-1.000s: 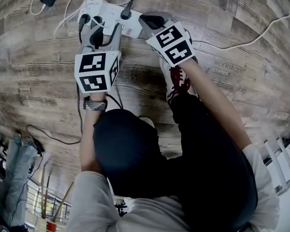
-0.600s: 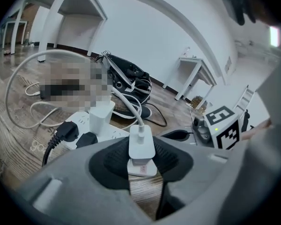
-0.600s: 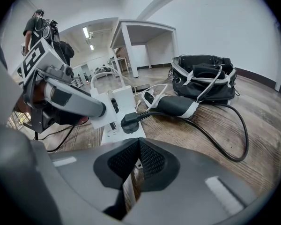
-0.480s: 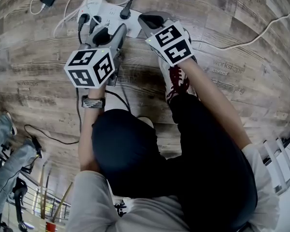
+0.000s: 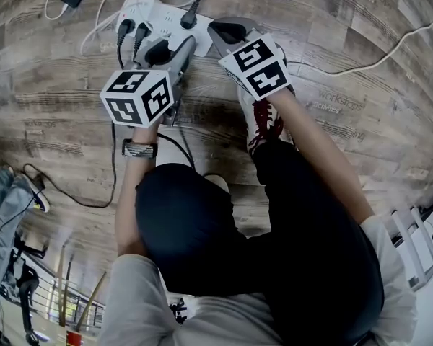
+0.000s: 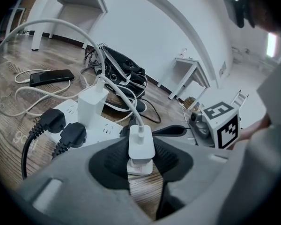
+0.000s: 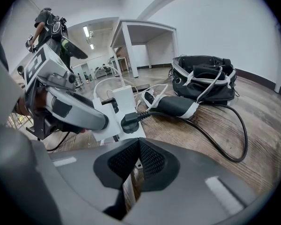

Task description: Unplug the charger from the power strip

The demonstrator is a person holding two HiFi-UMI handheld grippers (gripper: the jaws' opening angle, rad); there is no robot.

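In the left gripper view a small white charger with its white cable sits between my left gripper's jaws, which are shut on it. It hangs over bare wooden floor, clear of the white power strip to the left. That strip carries two black plugs and a taller white adapter. In the head view my left gripper sits at the strip's near edge, where the charger is hidden. My right gripper rests at the strip's right end, its jaws shut on nothing.
A black bag lies beyond the strip, with a phone on a white cable to its left. A black power brick and thick black cord lie right of the strip. My red-laced shoe is beside the right gripper.
The left gripper has rolled, so its marker cube now shows a different face, and its jaws have swung a little right along the strip's near edge. The right gripper has not moved.
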